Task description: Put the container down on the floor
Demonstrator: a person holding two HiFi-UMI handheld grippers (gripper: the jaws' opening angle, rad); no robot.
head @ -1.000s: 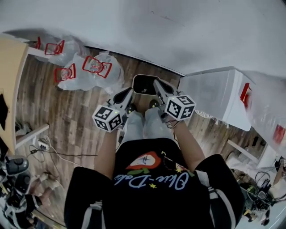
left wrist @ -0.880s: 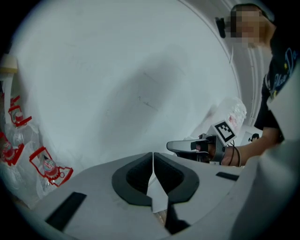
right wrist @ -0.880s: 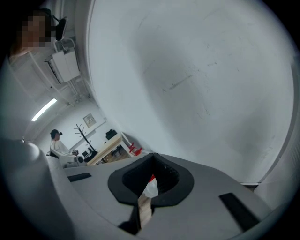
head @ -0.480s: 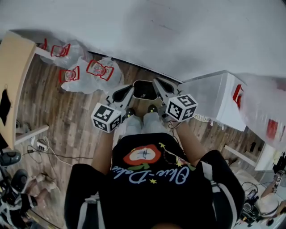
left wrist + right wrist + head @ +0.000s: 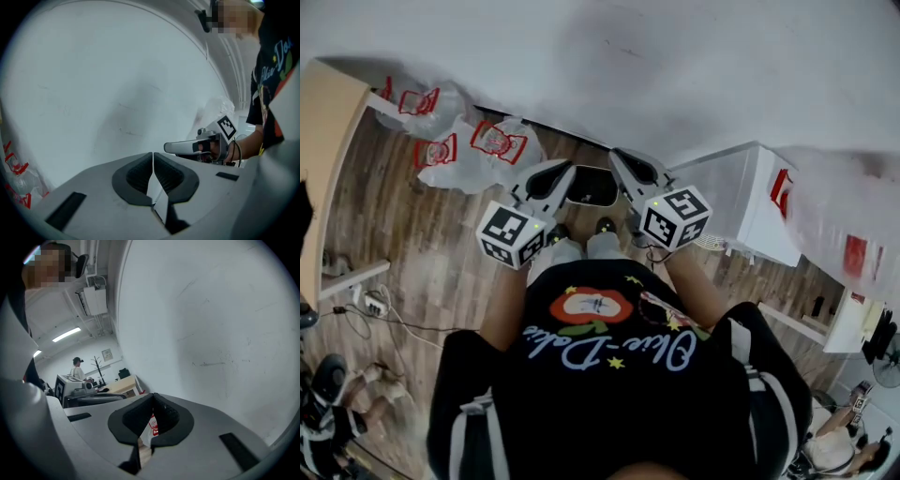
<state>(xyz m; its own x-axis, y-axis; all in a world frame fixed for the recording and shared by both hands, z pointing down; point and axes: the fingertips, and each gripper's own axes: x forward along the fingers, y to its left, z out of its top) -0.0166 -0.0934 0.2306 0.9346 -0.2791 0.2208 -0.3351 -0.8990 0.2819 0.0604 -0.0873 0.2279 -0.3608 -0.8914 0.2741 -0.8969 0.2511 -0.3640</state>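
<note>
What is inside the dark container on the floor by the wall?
Only a pale grey inside shows in the container; it seems empty. The left tongs and right tongs cover its side edges.

Left claw (image 5: 566, 170) and right claw (image 5: 620, 157) closed

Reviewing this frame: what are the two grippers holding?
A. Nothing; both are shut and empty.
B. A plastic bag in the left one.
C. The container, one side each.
A: the left gripper and right gripper each show jaws pressed together with nothing between them, while the container sits on the floor by the wall.
</note>
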